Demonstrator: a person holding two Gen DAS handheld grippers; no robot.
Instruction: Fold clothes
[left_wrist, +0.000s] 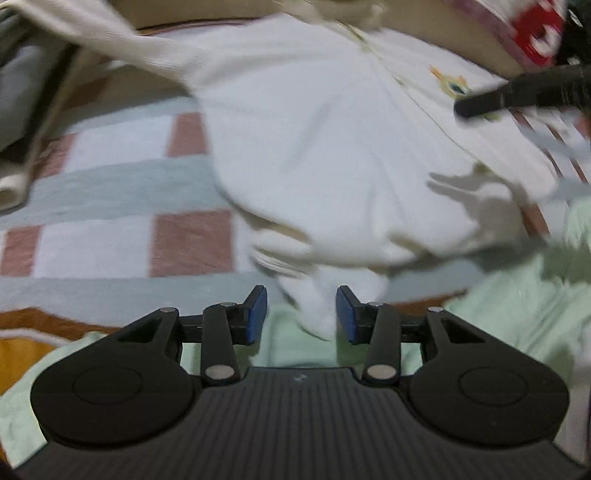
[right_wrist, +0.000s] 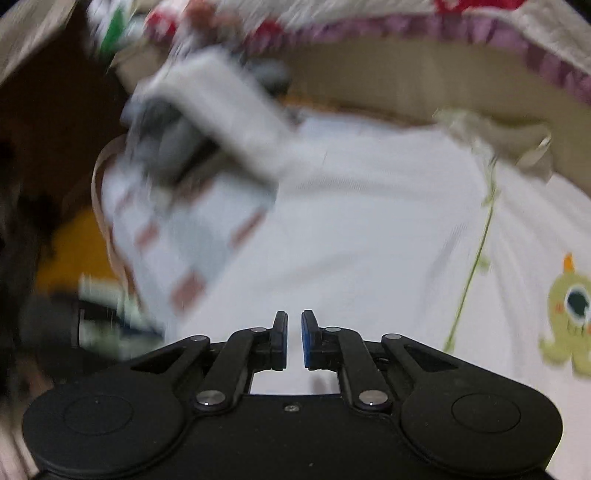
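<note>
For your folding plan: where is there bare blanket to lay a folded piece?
Free: the checked blanket left of the white shirt, bordered by grey clothes at far left. Crowded: the shirt fills the middle, green cloth lies right, near the left gripper.

A bed covered by a checked blanket (left_wrist: 122, 206) of pale blue bands, white squares and dusty-pink blocks fills the left of the left wrist view. A beige panel (right_wrist: 388, 85) runs along its far edge, under a purple-trimmed, red-patterned cloth (right_wrist: 517, 40). An orange patch (left_wrist: 18, 354) shows at the near left corner. Both views are motion-blurred.
</note>
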